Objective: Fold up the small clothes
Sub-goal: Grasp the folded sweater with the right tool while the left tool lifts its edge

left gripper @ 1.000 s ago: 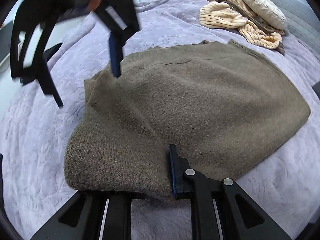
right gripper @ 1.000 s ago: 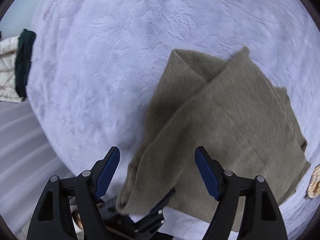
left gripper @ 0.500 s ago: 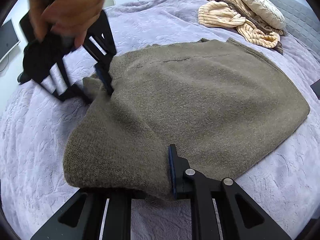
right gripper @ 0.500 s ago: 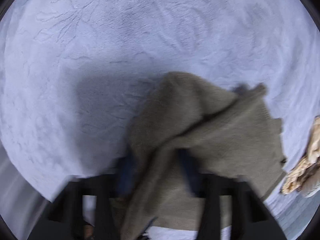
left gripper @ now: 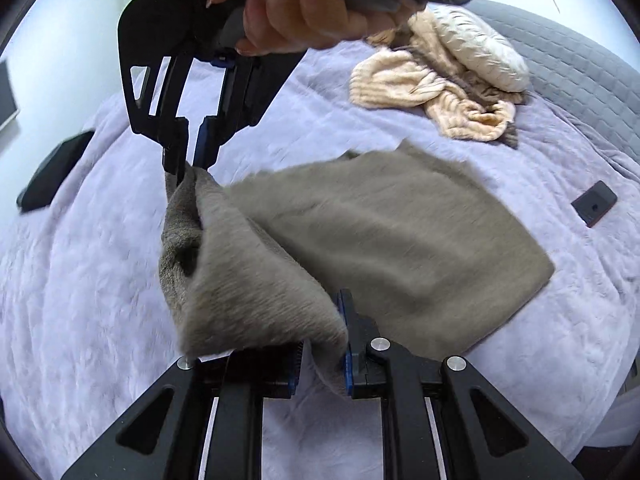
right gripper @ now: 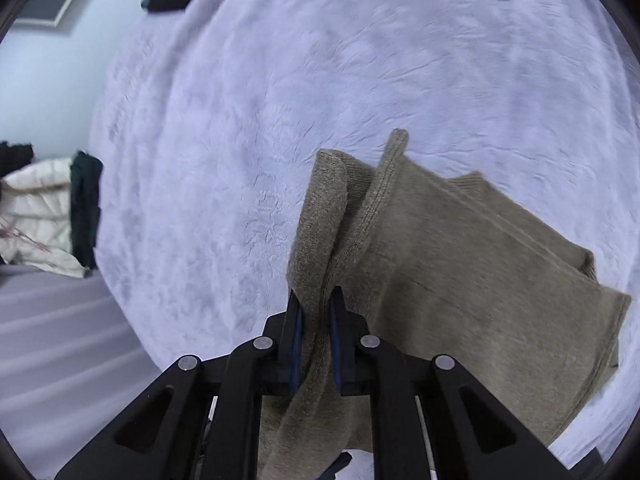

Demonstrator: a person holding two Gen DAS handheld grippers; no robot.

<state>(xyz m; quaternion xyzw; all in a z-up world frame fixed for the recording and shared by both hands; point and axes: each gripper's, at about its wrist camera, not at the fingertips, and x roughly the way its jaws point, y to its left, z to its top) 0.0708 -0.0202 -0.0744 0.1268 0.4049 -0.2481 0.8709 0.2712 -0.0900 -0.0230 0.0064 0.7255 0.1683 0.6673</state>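
Observation:
An olive-brown knit garment [left gripper: 384, 240] lies partly folded on a lilac bedspread [left gripper: 80, 280]. My left gripper [left gripper: 320, 344] is shut on its near edge and holds that edge off the bed. My right gripper [left gripper: 190, 160] shows in the left wrist view, held by a hand, shut on the garment's far left corner and lifting it. In the right wrist view my right gripper [right gripper: 316, 312] pinches a bunched fold of the garment [right gripper: 460, 280], which hangs down to the right.
A pile of cream and striped knitwear [left gripper: 448, 84] lies at the back of the bed. A small dark flat object [left gripper: 594, 203] lies on the bedspread at right. A grey quilt [left gripper: 580, 80] covers the far right. A dark object [left gripper: 52, 176] sits at the left bed edge.
My right gripper came down open onto the garment's far left corner, shut on it and lifted it. The left gripper has raised its held edge, so the near side is off the bed.

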